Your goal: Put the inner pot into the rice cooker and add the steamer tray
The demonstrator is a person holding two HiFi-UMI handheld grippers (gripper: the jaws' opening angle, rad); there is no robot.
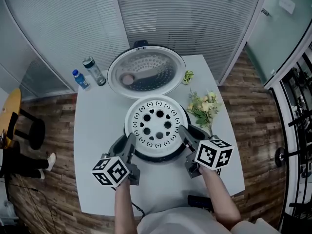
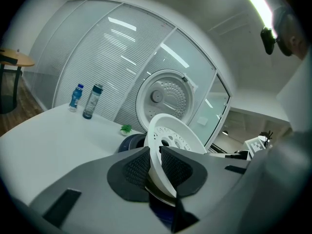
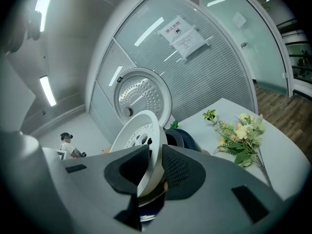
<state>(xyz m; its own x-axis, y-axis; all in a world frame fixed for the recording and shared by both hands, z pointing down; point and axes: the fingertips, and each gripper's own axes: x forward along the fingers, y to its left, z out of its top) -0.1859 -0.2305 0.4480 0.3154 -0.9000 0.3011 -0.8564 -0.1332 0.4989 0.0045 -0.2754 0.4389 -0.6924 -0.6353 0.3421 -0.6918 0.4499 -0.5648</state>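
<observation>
While the white steamer tray (image 1: 156,123) with its many round holes hangs right over the mouth of the dark rice cooker (image 1: 157,159), both tools have hold of it. The left gripper (image 1: 129,144) pinches the tray's rim on the left side. Its jaws are only a little way apart, and the bumpy black pads (image 2: 139,167) press on the rim from both sides. The right gripper (image 1: 184,133) does the same on the right side, with its own pads (image 3: 178,168) tight on the thin white edge. From above, the tray looks flat and covers the cooker's opening. I cannot tell if it rests on the cooker or hangs just above it. The cooker's big round lid (image 1: 146,72) stands wide open behind it. All of this is on a white table (image 1: 97,130). Two bottles (image 1: 88,74) stand side by side near the far left corner of the table. A bunch of flowers (image 1: 204,108) lies to the right of the cooker, and a small green plant (image 1: 188,75) sits just beside the lid.
</observation>
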